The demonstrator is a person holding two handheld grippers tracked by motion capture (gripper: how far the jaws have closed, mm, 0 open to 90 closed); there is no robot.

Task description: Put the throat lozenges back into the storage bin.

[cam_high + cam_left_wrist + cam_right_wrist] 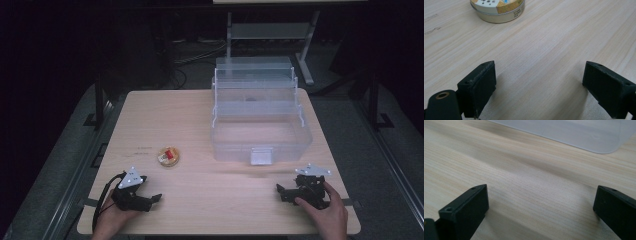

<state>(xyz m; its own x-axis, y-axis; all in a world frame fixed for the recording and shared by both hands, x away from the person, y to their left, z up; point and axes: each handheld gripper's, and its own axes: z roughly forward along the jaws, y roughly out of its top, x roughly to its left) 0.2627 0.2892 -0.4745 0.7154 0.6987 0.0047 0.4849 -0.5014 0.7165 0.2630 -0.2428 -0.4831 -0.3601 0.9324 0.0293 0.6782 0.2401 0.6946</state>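
A small round tin (169, 156) with a gold, red and white lid lies on the wooden table (200, 190), left of centre. In the left gripper view the tin (498, 10) sits at the top edge, well beyond the jaws. My left gripper (156, 198) rests near the front left edge, open, with bare wood between its jaws (537, 90). A clear plastic storage box (260, 117) with its tiered lid raised stands at the back right. My right gripper (280, 189) lies near the front right, open and holding nothing (540, 212); the box's front (574, 135) shows ahead of it.
A white latch tab (261, 156) hangs at the box's front wall. Faint pencil marks (144, 148) lie left of the tin. Behind the table stands a metal frame (270, 35) on a dark floor with cables.
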